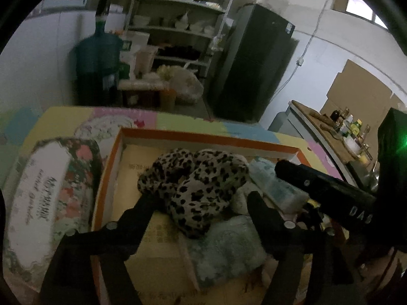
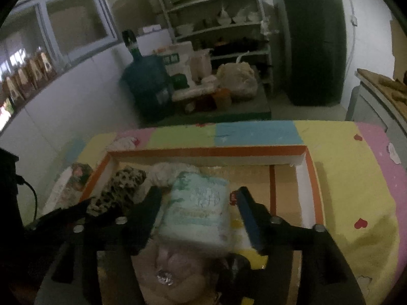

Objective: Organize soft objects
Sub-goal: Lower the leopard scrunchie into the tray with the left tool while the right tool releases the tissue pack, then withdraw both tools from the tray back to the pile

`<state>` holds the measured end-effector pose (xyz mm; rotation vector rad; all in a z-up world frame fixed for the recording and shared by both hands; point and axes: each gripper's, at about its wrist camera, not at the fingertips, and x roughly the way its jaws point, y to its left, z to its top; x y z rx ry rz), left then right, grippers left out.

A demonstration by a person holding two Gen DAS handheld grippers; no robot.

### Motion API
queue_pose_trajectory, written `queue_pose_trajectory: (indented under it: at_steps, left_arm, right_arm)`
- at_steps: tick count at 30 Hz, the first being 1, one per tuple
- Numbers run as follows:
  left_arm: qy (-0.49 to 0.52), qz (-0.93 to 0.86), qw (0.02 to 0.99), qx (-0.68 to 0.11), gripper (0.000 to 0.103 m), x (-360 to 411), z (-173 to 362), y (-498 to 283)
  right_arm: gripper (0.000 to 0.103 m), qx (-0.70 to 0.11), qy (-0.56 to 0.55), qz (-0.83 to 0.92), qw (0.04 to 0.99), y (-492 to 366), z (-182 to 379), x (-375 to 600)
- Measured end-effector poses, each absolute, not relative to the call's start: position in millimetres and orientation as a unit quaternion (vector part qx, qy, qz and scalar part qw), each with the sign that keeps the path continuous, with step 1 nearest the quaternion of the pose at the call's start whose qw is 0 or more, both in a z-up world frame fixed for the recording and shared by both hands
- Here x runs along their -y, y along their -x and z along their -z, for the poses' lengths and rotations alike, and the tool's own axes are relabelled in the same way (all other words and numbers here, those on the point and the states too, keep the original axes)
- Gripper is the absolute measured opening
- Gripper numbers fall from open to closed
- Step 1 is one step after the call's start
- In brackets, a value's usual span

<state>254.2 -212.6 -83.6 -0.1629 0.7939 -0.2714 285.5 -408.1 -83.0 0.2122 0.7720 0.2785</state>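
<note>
Both pairs of fingers stood apart, clamped on nothing. The left gripper (image 1: 198,203) hung over the near left part of an orange-rimmed cardboard box (image 1: 203,139), its two black fingers (image 1: 142,211) spread on either side of a leopard-print cloth (image 1: 195,180). That cloth lay bunched in the box's left half, its lower end drooping between the fingers; whether either finger touched it could not be told. Under and just beside it, toward the near edge, lay a pale fluffy cloth (image 1: 229,251). The right gripper (image 2: 198,198) hung over the middle of the same box (image 2: 315,190), its fingers (image 2: 150,208) spread wide around a pale green pack of diapers (image 2: 198,208). The pack sat between them with a gap showing on each side. Below the pack, at the box's near edge, lay a pinkish soft thing (image 2: 170,261), blurred. A white fluffy cloth (image 2: 173,170) lay toward the box's far wall, between the diapers and the leopard-print cloth (image 2: 122,185). The box's right compartment, past an orange divider strip (image 2: 272,188), showed bare cardboard. The box rested on a table covered with a pastel patchwork mat (image 2: 351,178). Off the box's left side, on the mat, lay a floral printed tin (image 1: 48,193). Beyond the table's far edge stood a blue water jug (image 2: 147,86), metal shelves (image 2: 216,15) and a dark refrigerator (image 2: 315,45).
</note>
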Motion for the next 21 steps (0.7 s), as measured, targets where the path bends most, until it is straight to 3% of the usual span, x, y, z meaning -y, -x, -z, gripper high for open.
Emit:
queue_pose_trajectory:
  at_steps: [11, 14, 21]
  left_arm:
    - [0.023, 0.144, 0.950, -0.275, 0.079, 210, 29, -189]
    - [0.008, 0.132, 0.964, -0.230, 0.079, 198, 9, -164]
    - [0.045, 0.140, 0.972, -0.185, 0.079, 145, -17, -120]
  right_arm:
    - [0.069, -0.267, -0.136, -0.106, 0.948, -222, 33, 421]
    - [0.075, -0.233, -0.138, -0.104, 0.957, -191, 18, 411]
    - [0.077, -0.154, -0.083, -0.056, 0.983, -120, -4, 361]
